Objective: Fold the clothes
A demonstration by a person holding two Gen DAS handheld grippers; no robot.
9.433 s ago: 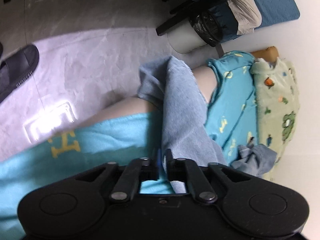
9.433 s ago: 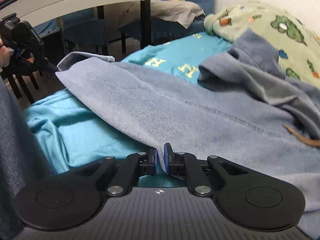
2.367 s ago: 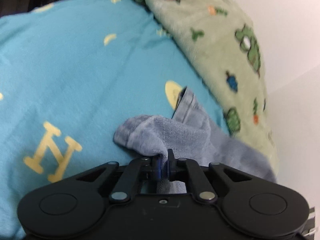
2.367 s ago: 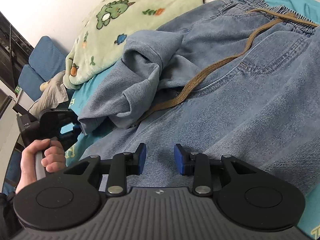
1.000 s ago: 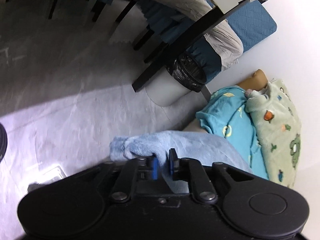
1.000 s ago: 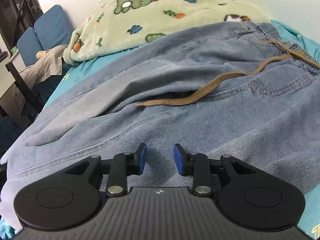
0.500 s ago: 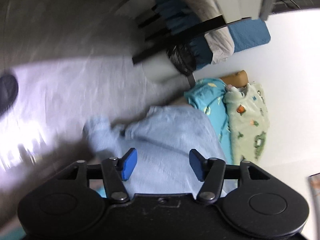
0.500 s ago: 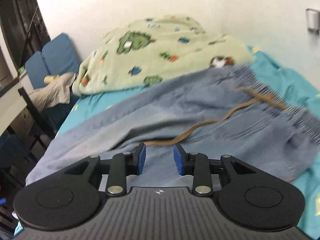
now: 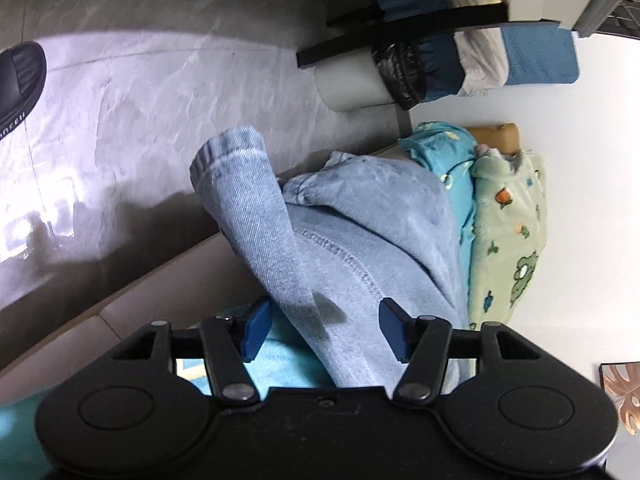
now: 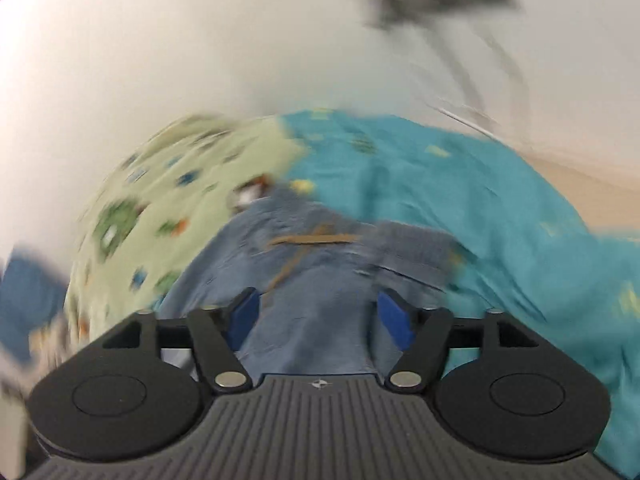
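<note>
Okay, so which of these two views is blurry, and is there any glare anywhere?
Right wrist view: heavy motion smear across the blanket and bedsheet; only the right claw stays sharp. Left wrist view: crisp, the jeans in focus, with bright glare on the glossy floor and a fisheye bend.

Jeans (image 9: 352, 248) twilled denim; blanket (image 9: 508, 232) fleecy; floor (image 9: 160, 60) glossy.

left tongs (image 9: 323, 331): agape, gripping nothing | right tongs (image 10: 318, 316): just opening wider, gripping nothing
</note>
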